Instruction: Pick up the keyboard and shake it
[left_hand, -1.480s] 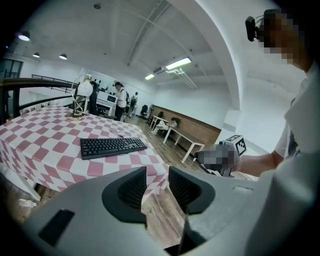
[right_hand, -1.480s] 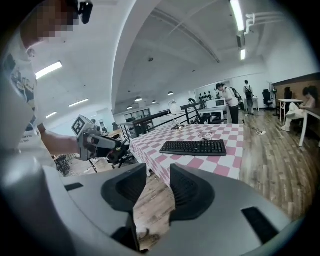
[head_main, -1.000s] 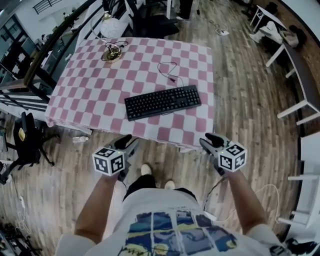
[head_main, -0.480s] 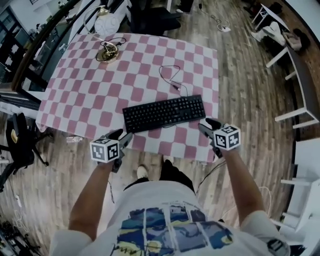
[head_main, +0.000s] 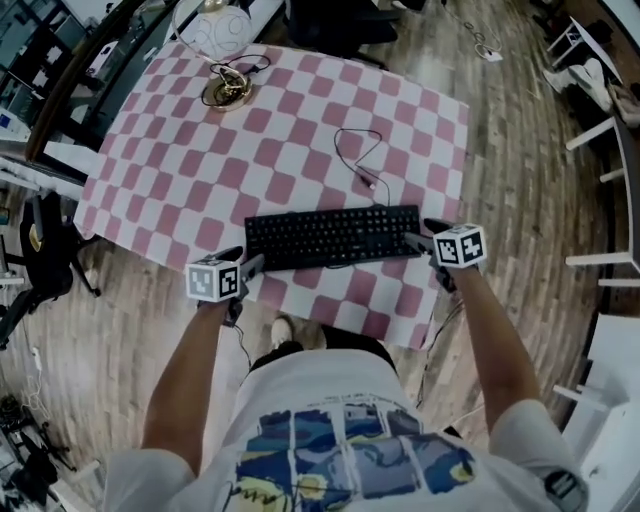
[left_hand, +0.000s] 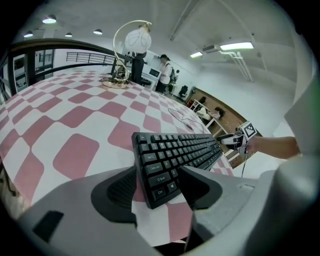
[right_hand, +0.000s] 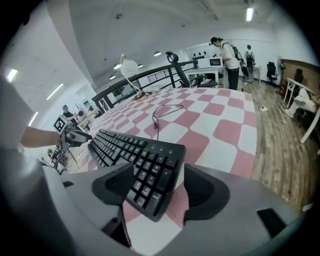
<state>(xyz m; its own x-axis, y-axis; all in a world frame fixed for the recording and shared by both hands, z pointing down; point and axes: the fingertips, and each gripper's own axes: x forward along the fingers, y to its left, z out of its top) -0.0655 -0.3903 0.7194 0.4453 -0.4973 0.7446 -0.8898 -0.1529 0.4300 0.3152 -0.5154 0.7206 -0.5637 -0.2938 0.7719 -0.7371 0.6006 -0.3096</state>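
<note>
A black keyboard (head_main: 330, 237) lies flat on the pink-and-white checked tablecloth (head_main: 180, 170), close to the table's near edge. My left gripper (head_main: 250, 268) is at its left end, and that end (left_hand: 160, 172) sits between the jaws. My right gripper (head_main: 418, 236) is at the right end, with the number-pad corner (right_hand: 150, 180) between its jaws. Both pairs of jaws are opening, and the pads stand beside the keyboard's edges without pressing. Each gripper shows small in the other's view: the right gripper (left_hand: 231, 140) and the left gripper (right_hand: 75, 136).
The keyboard's thin black cable (head_main: 360, 160) loops on the cloth behind it. A lamp with a white globe (head_main: 222, 30) and a brass base (head_main: 228, 92) stands at the far left corner. A black chair (head_main: 45, 262) is left of the table; white furniture (head_main: 600, 190) is on the right.
Both grippers moved forward from in front of the table's near edge to the keyboard's two ends. The keyboard has not moved.
</note>
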